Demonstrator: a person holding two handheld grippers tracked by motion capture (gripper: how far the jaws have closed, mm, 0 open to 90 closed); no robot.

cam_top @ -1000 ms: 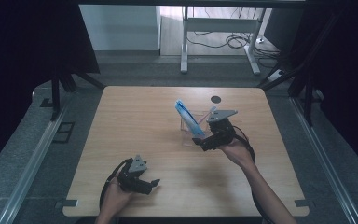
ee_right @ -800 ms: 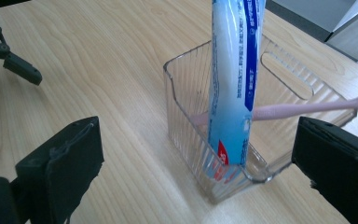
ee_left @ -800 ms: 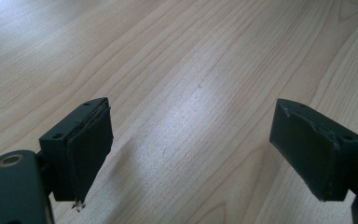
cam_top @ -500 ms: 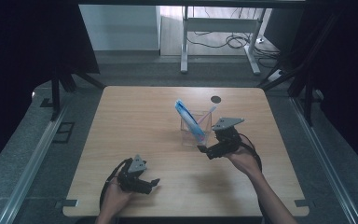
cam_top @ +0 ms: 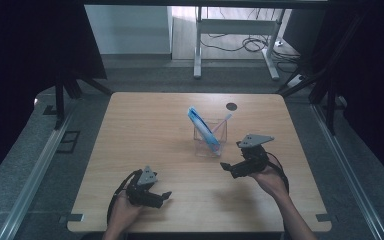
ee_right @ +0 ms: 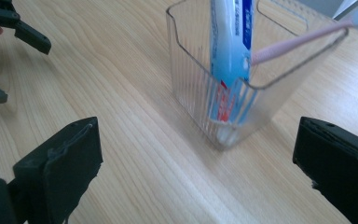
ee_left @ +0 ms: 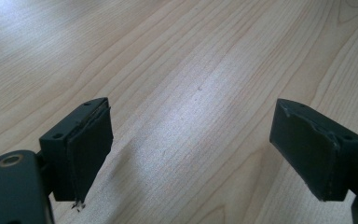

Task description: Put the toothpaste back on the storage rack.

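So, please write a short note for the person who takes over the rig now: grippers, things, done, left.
Left gripper: open, empty, low over the near left of the table.
Right gripper: open, empty, near the holder, not touching it.
Holder: clear, upright, mid-table. The toothpaste tube and pink toothbrush both stand leaning inside it.
Done: both things seem to be in the holder.
Left: probably nothing more to place; check that the holder stands steady and move the hands clear.

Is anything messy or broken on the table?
Nothing is spilled or tipped. The clear cup stands upright with the toothpaste and pink toothbrush leaning inside. One small oddity: the pad on one of the left gripper's fingers looks frayed at its lower edge.
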